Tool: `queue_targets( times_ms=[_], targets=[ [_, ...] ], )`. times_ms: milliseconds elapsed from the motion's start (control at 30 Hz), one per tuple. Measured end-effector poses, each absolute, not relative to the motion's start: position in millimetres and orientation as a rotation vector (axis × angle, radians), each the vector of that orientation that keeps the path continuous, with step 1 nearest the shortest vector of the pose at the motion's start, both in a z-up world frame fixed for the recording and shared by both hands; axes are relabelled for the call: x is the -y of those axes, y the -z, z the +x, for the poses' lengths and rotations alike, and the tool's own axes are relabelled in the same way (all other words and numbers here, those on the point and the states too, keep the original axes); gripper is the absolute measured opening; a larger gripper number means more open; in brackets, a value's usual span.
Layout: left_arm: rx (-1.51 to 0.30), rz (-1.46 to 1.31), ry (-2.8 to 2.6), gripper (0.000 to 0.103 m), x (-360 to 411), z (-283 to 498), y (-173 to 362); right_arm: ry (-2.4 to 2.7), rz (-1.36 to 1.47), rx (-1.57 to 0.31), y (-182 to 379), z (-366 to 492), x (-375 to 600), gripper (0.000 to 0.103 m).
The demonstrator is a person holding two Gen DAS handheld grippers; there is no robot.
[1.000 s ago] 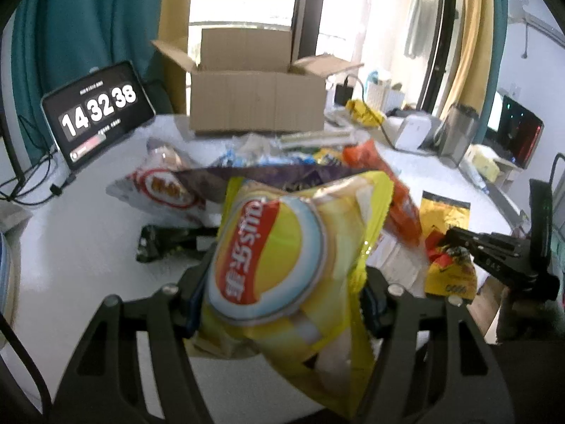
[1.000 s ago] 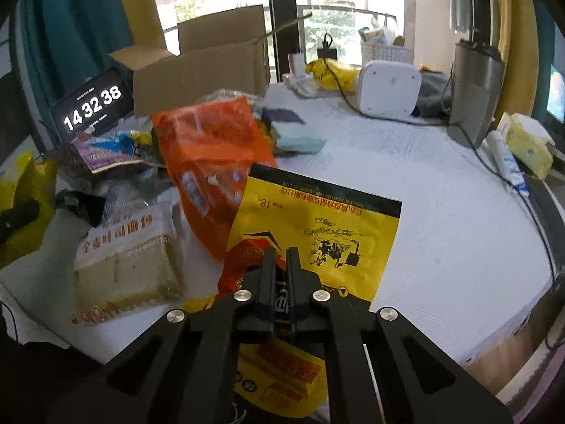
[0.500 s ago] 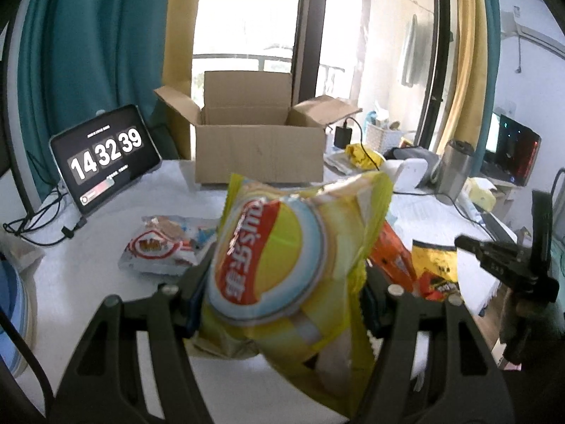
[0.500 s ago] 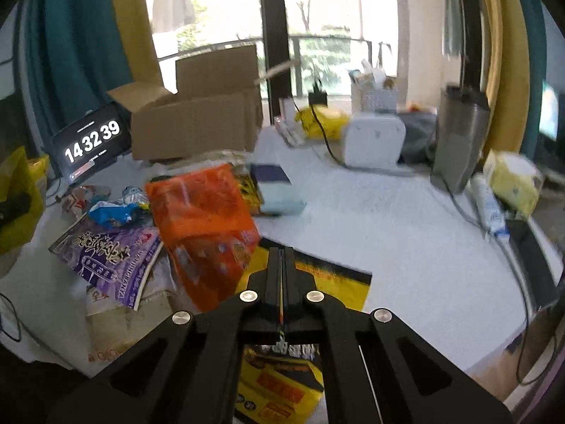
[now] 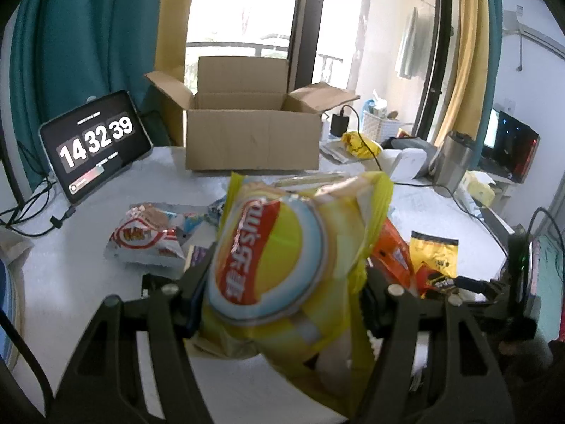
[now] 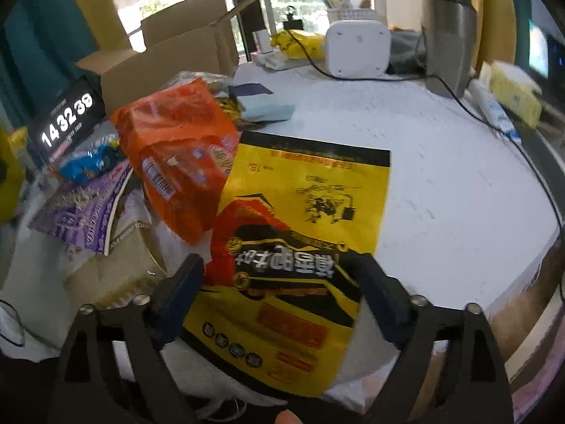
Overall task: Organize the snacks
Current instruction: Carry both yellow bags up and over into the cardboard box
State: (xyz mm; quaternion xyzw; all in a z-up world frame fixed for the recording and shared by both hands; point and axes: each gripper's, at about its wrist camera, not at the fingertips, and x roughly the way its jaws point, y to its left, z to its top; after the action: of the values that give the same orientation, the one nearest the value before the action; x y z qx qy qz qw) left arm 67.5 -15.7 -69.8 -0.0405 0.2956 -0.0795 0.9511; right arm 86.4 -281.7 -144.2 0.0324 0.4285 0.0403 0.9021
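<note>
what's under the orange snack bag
The orange snack bag overlaps a purple packet and the yellow-black packet's left edge. Anything directly beneath its middle is covered.

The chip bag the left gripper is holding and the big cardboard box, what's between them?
In the left wrist view, mostly bare white table lies between the yellow chip bag and the open cardboard box. Something flat sits just past the bag's top edge, too hidden to name.
</note>
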Motion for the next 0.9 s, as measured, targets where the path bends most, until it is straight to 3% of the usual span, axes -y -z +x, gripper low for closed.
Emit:
queue_targets(
  times_ms=[133,233,367,900],
  targets=[
    [-0.611,-0.093,0.157,0.068,15,68,74,-0.066,-0.051,-0.845,153,86,260,0.097],
    [-0.615,-0.097,0.159,0.068,15,69,76,-0.100,-0.105,-0.815,154,84,251,0.080],
    [-0.610,-0.101,0.166,0.068,15,73,74,-0.134,-0.130,-0.812,152,82,248,0.068],
    [-0.537,-0.071,0.153,0.068,14,113,46,-0.246,-0.062,-0.645,70,118,254,0.067]
  ],
)
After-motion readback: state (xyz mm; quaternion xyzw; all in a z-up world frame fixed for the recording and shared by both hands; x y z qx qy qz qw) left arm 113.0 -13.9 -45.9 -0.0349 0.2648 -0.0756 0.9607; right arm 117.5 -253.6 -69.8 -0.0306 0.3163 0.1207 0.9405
